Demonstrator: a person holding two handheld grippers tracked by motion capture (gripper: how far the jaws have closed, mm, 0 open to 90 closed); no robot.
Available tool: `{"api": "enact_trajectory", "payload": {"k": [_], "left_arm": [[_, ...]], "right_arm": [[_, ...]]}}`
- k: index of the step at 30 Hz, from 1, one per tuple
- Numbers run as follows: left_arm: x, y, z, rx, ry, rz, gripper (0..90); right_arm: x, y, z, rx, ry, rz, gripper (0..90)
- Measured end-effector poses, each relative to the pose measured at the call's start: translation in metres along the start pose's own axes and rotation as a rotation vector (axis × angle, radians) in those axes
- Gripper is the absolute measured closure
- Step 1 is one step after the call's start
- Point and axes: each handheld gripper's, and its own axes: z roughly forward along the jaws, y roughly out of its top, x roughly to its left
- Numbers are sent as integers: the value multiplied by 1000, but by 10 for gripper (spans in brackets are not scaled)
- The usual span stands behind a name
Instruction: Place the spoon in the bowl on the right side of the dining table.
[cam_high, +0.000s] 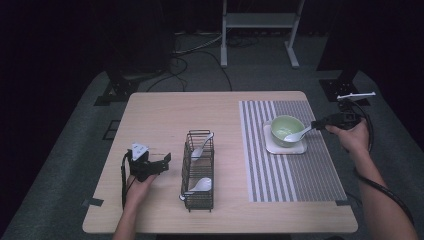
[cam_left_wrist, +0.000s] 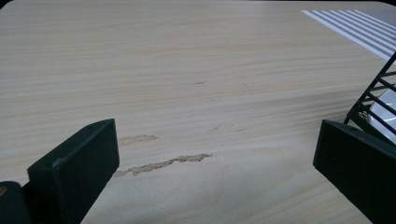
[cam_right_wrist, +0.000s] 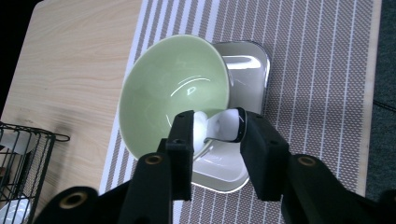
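A white spoon (cam_high: 298, 133) lay with its bowl end inside a pale green bowl (cam_high: 287, 129), its handle slanting up over the bowl's rim toward the tabletop's right edge. The right gripper (cam_high: 317, 124) was clamped on that handle; in the right gripper view its two black jaws pressed the white handle (cam_right_wrist: 226, 127) between them, just above the bowl (cam_right_wrist: 163, 88). The bowl stood on a small square silver tray (cam_high: 297, 148), which rested on a grey striped placemat (cam_high: 280, 170) covering the right part of the wooden table (cam_high: 160, 112). The person's right hand (cam_high: 353, 137) held the gripper out past the mat's right side.

Near the middle of the tabletop, toward the front edge, stood a black wire basket (cam_high: 198, 169) with two more white spoons in it: one (cam_high: 202, 148) leaning in the far compartment, another (cam_high: 199, 186) lying in the near one.

Left of the basket, toward the front left corner, the left hand (cam_high: 139, 186) held the left gripper (cam_high: 166, 161) low over bare wood. In the left gripper view its jaws stood wide apart with nothing between them, and the basket's corner (cam_left_wrist: 373, 100) showed just beside the right-hand jaw.
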Motion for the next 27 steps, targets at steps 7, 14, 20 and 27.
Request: {"api": "enact_trajectory", "payload": {"k": [7,14,20,27], "left_arm": [[0,0,0,-2,-6,-2,0],[1,0,0,-3,-9,-5,0],[0,0,0,-1,-6,4,0],[0,0,0,-4,-6,-3,0]], "right_arm": [[-7,-7,1,0,-3,15,625],[-10,-8,0,-2,-6,22,617],[-9,-13,2,11,2,10,608],[-10,-18,4,21,12,-2,581]]}}
